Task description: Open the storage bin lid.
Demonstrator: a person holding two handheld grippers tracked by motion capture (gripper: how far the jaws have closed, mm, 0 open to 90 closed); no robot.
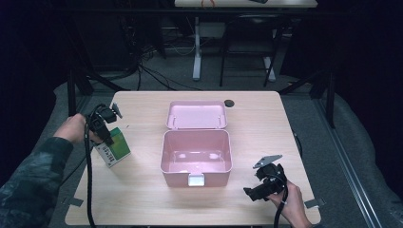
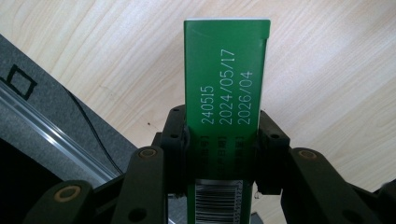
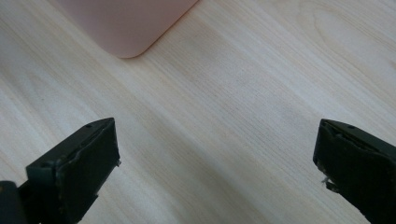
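Note:
A green and white carton (image 1: 114,148) stands tilted at the table's left edge, with my left gripper (image 1: 105,134) shut on it. In the left gripper view the carton (image 2: 225,79) runs upward between the black jaws, its green side printed with dates and a barcode at the bottom. An open pink box (image 1: 196,156) sits in the middle of the table, its lid (image 1: 196,115) folded back and its inside bare. My right gripper (image 1: 252,192) hovers low at the front right, open; in its own view the jaws stand wide apart over bare wood, with the box corner (image 3: 128,23) beyond.
The wooden table (image 1: 142,194) has bare room in front of and beside the box. A small dark disc (image 1: 229,102) lies near the far edge. Beyond the left edge lie grey floor (image 2: 42,107) and a cable. Table legs and chairs stand farther back.

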